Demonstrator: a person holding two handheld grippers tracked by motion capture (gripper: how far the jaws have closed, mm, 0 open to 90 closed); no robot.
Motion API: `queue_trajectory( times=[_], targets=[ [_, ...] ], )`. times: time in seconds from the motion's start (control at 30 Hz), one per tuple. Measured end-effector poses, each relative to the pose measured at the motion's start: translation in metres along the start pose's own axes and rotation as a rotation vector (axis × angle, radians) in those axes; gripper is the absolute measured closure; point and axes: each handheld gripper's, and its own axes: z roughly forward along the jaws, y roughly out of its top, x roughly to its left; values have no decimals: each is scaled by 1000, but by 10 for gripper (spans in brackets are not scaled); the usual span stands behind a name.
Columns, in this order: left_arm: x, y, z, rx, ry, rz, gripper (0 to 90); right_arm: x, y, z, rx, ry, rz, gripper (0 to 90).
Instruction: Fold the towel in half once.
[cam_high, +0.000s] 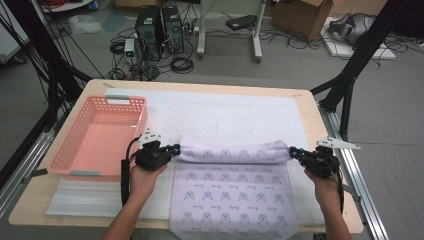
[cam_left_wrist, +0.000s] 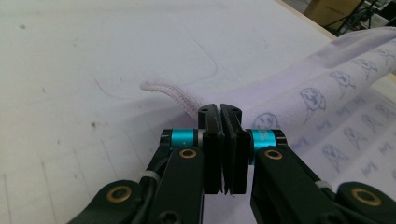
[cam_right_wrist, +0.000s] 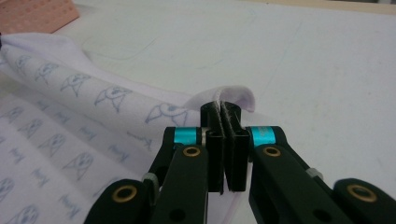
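A fold of the printed cloth (cam_high: 232, 185) is in hand: its far edge is pinched at both corners and carried as a raised roll over the part lying flat on the white mat (cam_high: 235, 112) of the bench (cam_high: 310, 107). The near part of the cloth hangs over the bench's front edge. The left claw (cam_high: 176, 148) is closed tight on the left corner, with the stitched hem (cam_left_wrist: 170, 93) seen curling just beyond its tips in the left gripper view. The right claw (cam_high: 292, 152) is likewise clamped on the right corner, where a small loop of fabric (cam_right_wrist: 236, 95) stands above the jaws in the right gripper view.

The next move is judged to call for both corners to be drawn evenly toward the near edge and laid down square, so that no skew or crease is set in.

The pink basket (cam_high: 97, 137) stands just left of the left claw. How much fabric is caught between the pads cannot be made out, and the cloth's hanging edge is cut off at the bottom of the high view.
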Motion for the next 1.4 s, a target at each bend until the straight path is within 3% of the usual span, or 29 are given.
queue_trajectory(
  times=[0.33,0.4,0.47,0.53,0.6,0.67,0.8,0.97,1.1,1.17,1.2,1.23,1.3,1.4],
  targets=[
    [-21,-41,-30,6,-60,27,869,22,-52,-28,20,9,-8,890],
    [-25,-50,-31,28,-47,43,857,26,-63,-33,30,11,-8,889],
    [-24,-51,-30,26,-34,48,730,28,-69,-32,68,3,-18,869],
    [-19,-45,-28,1,-34,1,555,26,-70,-29,75,-21,-1,731],
    [-15,-38,-25,-14,-27,1,496,24,-64,-28,63,-24,16,693],
    [-11,-30,-18,0,-26,0,479,24,-56,-25,64,-43,3,638],
    [-4,-22,0,33,-11,-38,490,24,-38,-8,90,-59,-9,634],
    [2,-23,19,77,24,-45,547,22,-26,17,147,-90,-34,630],
    [10,-25,28,94,30,-94,582,12,-19,38,181,-116,-6,545],
    [12,-26,31,103,25,-104,589,8,-17,47,197,-92,15,538],
    [11,-27,32,106,26,-102,611,7,-16,51,208,-83,16,578],
    [11,-27,32,102,23,-97,657,7,-16,54,224,-72,-1,682],
    [9,-26,29,86,18,-61,789,8,-15,56,234,-69,-27,828],
    [5,-25,24,51,8,-25,813,11,-15,50,194,-81,-53,835]
  ],
)
